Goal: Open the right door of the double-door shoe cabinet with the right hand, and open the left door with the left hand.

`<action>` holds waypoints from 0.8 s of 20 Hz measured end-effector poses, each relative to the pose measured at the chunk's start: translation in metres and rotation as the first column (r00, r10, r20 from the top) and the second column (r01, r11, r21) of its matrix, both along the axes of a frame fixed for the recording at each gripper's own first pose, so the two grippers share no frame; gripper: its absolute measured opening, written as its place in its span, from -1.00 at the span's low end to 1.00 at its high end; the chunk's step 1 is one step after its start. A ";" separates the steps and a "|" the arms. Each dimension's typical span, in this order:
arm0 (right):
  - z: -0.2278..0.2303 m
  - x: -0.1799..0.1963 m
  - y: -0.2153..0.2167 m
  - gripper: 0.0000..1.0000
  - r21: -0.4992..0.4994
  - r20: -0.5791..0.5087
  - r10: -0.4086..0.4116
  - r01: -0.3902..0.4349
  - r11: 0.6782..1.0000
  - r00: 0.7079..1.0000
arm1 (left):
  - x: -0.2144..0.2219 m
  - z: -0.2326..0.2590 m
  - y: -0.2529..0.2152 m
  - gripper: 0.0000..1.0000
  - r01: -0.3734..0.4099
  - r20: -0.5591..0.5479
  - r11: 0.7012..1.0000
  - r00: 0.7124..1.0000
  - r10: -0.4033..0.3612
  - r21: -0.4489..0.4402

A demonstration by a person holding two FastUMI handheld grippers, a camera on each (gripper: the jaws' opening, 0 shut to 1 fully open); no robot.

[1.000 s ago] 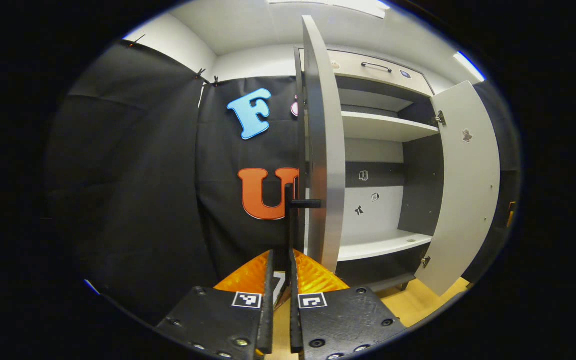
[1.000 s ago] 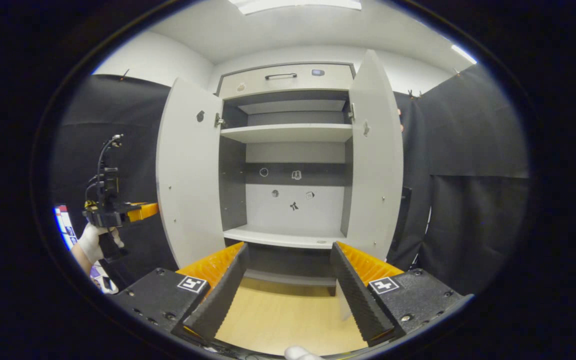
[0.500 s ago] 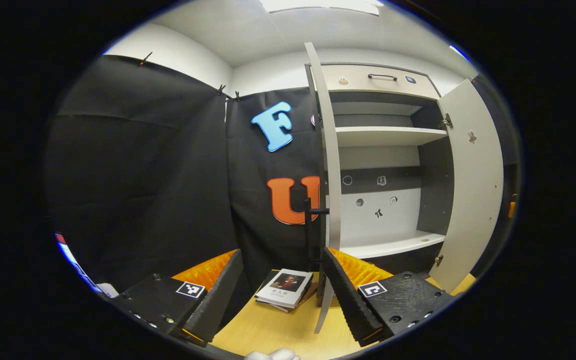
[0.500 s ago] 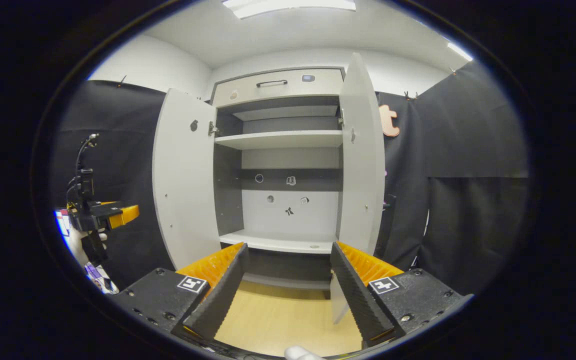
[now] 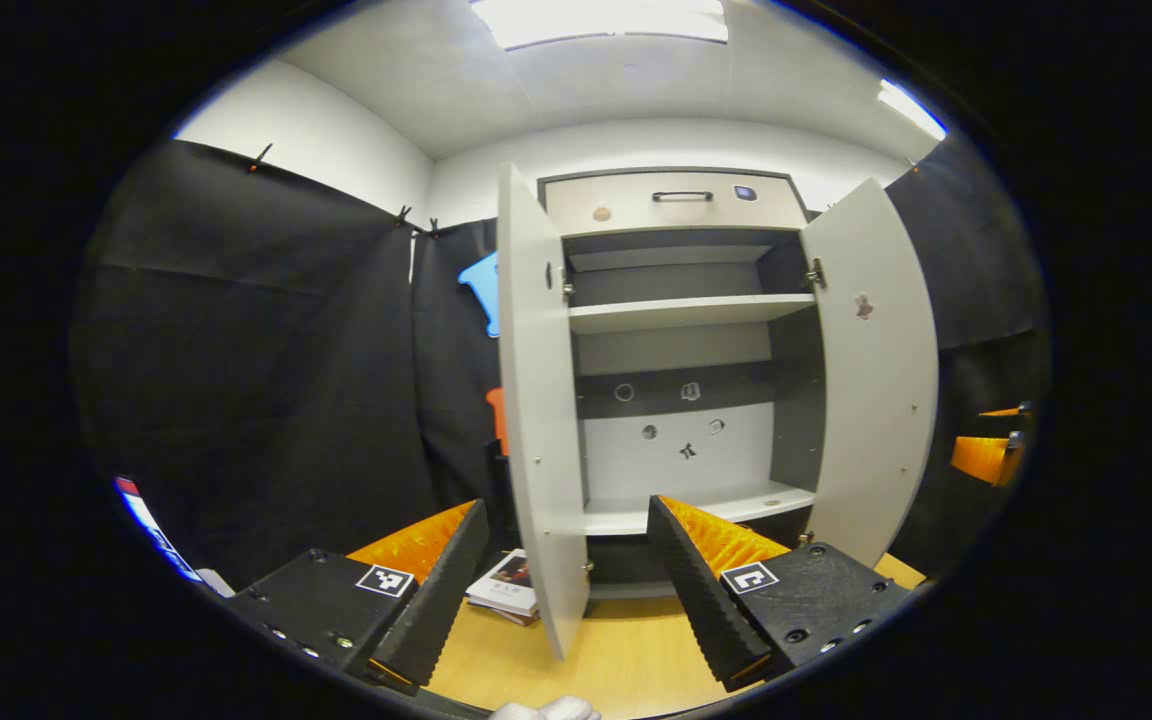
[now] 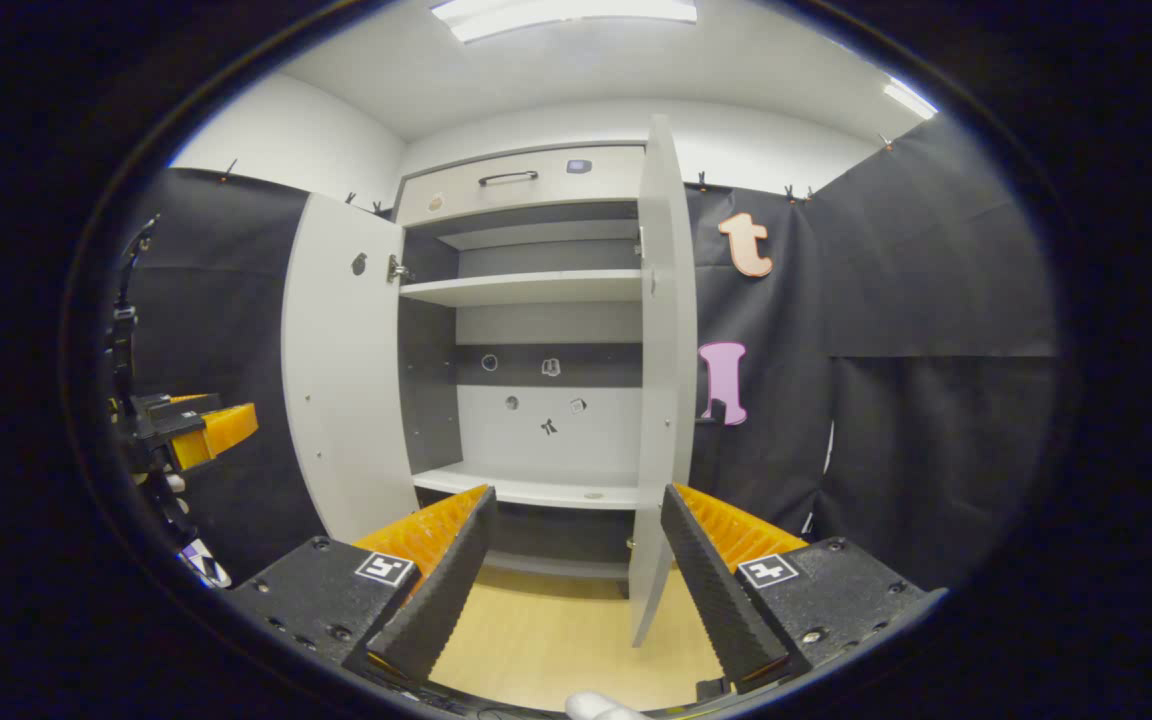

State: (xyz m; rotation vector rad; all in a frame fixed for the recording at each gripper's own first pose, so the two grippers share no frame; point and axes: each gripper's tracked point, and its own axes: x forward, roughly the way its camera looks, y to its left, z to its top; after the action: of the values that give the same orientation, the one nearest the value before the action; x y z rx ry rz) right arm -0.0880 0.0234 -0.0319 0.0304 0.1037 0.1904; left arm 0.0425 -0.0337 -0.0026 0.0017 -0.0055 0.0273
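In the left gripper view, the left gripper (image 5: 566, 560) hangs with jaws wide apart and empty before the shoe cabinet (image 5: 674, 205), whose left door (image 5: 541, 420) and right door (image 5: 876, 370) both stand open. In the right gripper view, the right gripper (image 6: 576, 560) also has jaws spread wide, holding nothing.
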 end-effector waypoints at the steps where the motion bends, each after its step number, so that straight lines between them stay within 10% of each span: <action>1: -0.001 -0.001 -0.002 1.00 0.002 -0.003 -0.003 0.003 1.000 1.000 | -0.003 -0.002 -0.014 0.93 0.024 -0.003 1.000 1.000 -0.024 -0.004; 16: -0.002 0.002 -0.037 1.00 0.005 0.004 -0.072 0.071 0.997 0.997 | -0.010 -0.016 -0.071 0.93 0.070 -0.032 0.998 0.997 -0.070 -0.009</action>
State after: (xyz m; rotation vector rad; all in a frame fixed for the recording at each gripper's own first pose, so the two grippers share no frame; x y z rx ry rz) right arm -0.0861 -0.0140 -0.0337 0.0387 0.0974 0.1192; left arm 0.0322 -0.1044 -0.0183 -0.0064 0.0272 -0.0426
